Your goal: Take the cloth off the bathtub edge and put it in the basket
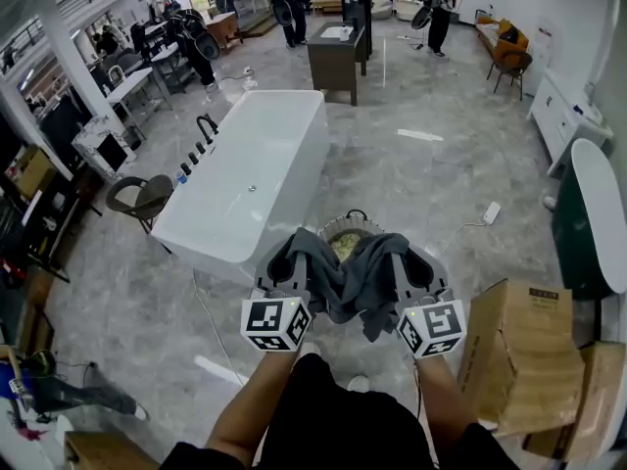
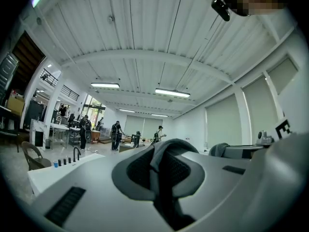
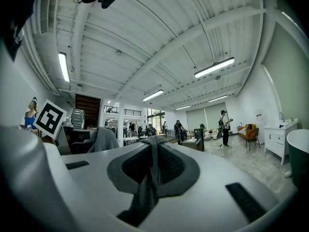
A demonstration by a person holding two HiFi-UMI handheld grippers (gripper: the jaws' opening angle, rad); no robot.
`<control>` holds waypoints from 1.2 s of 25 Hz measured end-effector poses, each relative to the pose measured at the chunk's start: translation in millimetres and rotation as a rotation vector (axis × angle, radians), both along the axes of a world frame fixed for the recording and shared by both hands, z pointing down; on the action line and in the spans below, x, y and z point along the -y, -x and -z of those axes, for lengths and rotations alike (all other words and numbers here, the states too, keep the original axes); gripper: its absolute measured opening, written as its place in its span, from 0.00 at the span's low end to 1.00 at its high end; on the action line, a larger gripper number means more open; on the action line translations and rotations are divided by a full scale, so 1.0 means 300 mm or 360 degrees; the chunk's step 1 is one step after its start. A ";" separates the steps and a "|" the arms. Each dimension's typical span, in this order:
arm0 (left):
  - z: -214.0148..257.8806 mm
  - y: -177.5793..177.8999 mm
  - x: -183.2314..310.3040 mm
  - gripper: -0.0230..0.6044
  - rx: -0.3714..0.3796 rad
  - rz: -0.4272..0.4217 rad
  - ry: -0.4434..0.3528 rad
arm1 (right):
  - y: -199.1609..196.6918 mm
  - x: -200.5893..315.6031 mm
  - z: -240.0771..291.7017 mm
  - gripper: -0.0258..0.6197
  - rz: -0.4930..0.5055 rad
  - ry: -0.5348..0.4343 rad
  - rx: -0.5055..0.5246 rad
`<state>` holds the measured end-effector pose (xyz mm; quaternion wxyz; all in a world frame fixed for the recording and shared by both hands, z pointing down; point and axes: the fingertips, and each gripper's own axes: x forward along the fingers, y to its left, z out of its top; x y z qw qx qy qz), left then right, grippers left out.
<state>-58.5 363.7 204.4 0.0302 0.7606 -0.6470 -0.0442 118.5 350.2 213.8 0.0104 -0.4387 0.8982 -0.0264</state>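
A dark grey cloth [image 1: 345, 274] hangs between both grippers, held up in front of the person and above a round basket [image 1: 345, 231] on the floor. My left gripper [image 1: 292, 258] is shut on the cloth's left end; the fabric [image 2: 161, 163] shows pinched between its jaws. My right gripper [image 1: 406, 262] is shut on the right end, with the fabric [image 3: 152, 166] squeezed between its jaws. The white bathtub [image 1: 250, 174] stands just beyond the basket, to the left, and its edge is bare.
Cardboard boxes [image 1: 524, 360] stand at the right. A chair [image 1: 142, 199] sits left of the tub, a dark cabinet [image 1: 338, 59] behind it. A green tub [image 1: 588, 218] is at the far right. Several people stand at the far end of the hall.
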 end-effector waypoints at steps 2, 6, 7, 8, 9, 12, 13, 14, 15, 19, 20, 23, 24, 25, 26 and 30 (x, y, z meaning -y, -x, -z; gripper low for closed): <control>0.003 0.003 0.013 0.10 0.0009 0.0006 -0.0006 | 0.002 0.012 0.003 0.11 0.0012 0.0000 0.0006; -0.004 0.006 0.071 0.10 0.0006 0.0000 -0.0025 | 0.015 0.055 -0.012 0.11 0.0048 -0.0020 -0.0010; -0.009 0.007 0.090 0.10 0.0005 -0.0008 -0.0027 | 0.020 0.068 -0.015 0.11 0.0045 -0.0020 -0.0016; -0.013 0.010 0.110 0.10 0.0002 -0.0017 -0.0027 | 0.026 0.082 -0.017 0.11 0.0038 -0.0017 -0.0023; -0.017 0.013 0.130 0.10 -0.0004 -0.0029 -0.0025 | 0.033 0.096 -0.017 0.11 0.0030 -0.0013 -0.0030; -0.012 0.019 0.193 0.10 -0.0037 -0.0070 -0.0030 | 0.055 0.145 -0.004 0.11 0.0021 -0.0007 -0.0046; -0.002 0.022 0.215 0.10 -0.0050 -0.0083 -0.0039 | 0.062 0.164 0.007 0.11 0.0023 -0.0012 -0.0047; 0.011 0.028 0.237 0.10 -0.0062 -0.0095 -0.0053 | 0.071 0.183 0.020 0.11 0.0025 -0.0020 -0.0046; 0.026 0.035 0.259 0.10 -0.0073 -0.0106 -0.0067 | 0.081 0.204 0.034 0.11 0.0025 -0.0028 -0.0045; 0.075 0.059 0.357 0.10 -0.0075 -0.0149 -0.0104 | 0.114 0.295 0.070 0.11 -0.0006 -0.0034 -0.0038; 0.085 0.062 0.387 0.10 -0.0074 -0.0160 -0.0113 | 0.117 0.320 0.075 0.11 -0.0017 -0.0034 -0.0034; 0.110 0.071 0.484 0.10 -0.0087 -0.0193 -0.0131 | 0.135 0.406 0.090 0.11 -0.0040 -0.0037 -0.0035; 0.116 0.075 0.516 0.10 -0.0093 -0.0202 -0.0131 | 0.141 0.435 0.096 0.11 -0.0047 -0.0036 -0.0038; 0.121 0.079 0.546 0.10 -0.0100 -0.0209 -0.0129 | 0.146 0.464 0.102 0.11 -0.0056 -0.0034 -0.0041; 0.122 0.083 0.574 0.10 -0.0106 -0.0218 -0.0126 | 0.151 0.493 0.105 0.11 -0.0066 -0.0031 -0.0045; 0.107 0.107 0.673 0.10 -0.0117 -0.0269 -0.0109 | 0.183 0.588 0.104 0.11 -0.0119 -0.0021 -0.0053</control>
